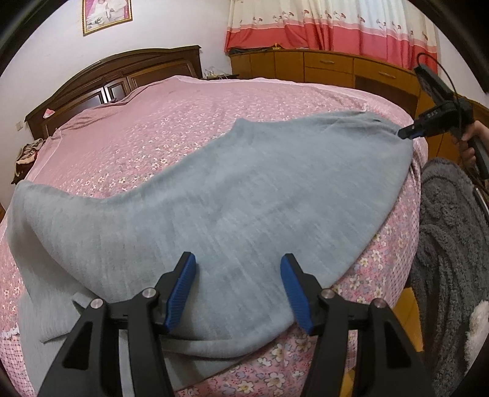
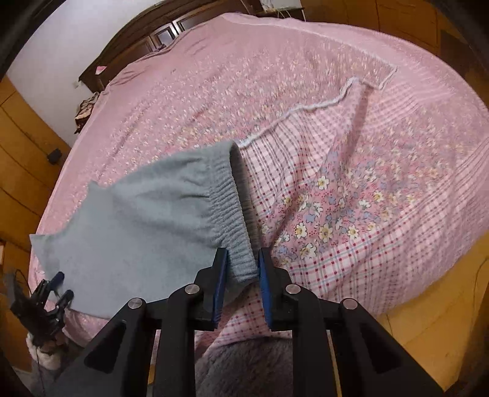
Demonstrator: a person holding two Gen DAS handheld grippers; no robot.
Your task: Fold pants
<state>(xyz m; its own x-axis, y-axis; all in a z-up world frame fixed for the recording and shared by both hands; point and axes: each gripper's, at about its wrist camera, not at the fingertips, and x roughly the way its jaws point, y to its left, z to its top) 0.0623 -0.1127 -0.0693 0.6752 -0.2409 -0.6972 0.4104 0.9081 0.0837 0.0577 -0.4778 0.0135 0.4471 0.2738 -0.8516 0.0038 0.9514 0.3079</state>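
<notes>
On a bed (image 1: 171, 128) spread with a pink floral cover, grey pants (image 1: 232, 207) lie stretched along the near edge, folded lengthwise and slightly blurred in both wrist views. Your right gripper (image 2: 243, 268) clamps the ribbed elastic waistband (image 2: 232, 213) at its near corner, blue pads pressed to the fabric on both sides. Your left gripper (image 1: 238, 287) hovers at the opposite end, over the leg portion, its jaws spread apart with grey cloth lying between and beneath them; the pads do not pinch it. Seen from the left wrist, your right hand (image 1: 467, 143) holds its tool at the bed's far corner. Behind the bed stand a dark wooden headboard (image 1: 122, 73), a low wooden cabinet (image 1: 330, 65) and red-banded curtains (image 1: 330, 21). A grey fleece garment (image 1: 449, 232) fills the right edge.
</notes>
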